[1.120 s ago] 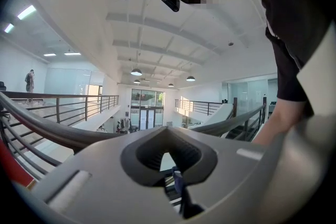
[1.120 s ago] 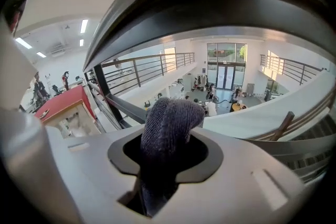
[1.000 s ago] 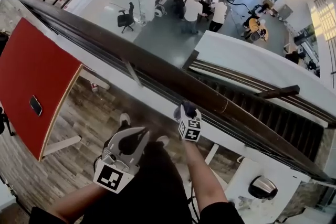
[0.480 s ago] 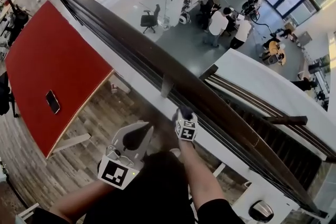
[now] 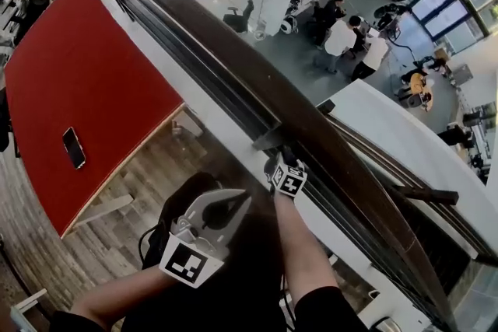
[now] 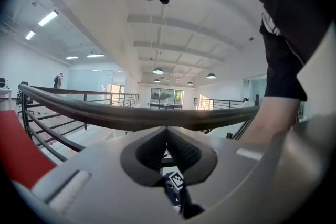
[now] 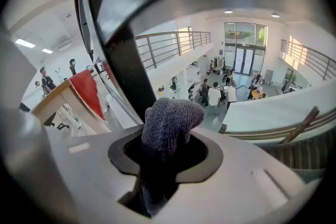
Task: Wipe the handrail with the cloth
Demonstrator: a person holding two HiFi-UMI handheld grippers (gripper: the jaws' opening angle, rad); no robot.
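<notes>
Dark brown handrail [image 5: 222, 43], running diagonally above atrium. Grey knit cloth [image 7: 170, 120] clamped in right gripper [image 5: 285, 167], at rail's near edge; contact unclear. Over last second: cloth travelled left along rail, now just beside support bracket [image 5: 268, 140]. Judged mid-pass, with long stretch beyond bracket unwiped. Left gripper [image 5: 237, 202] clenched, empty, back from rail.

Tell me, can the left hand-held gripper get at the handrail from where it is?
Probably yes: the left hand-held gripper sits just short of the handrail, nothing visible between them. Its jaws are shut and empty, though; the cloth is in the right hand-held gripper.
</notes>
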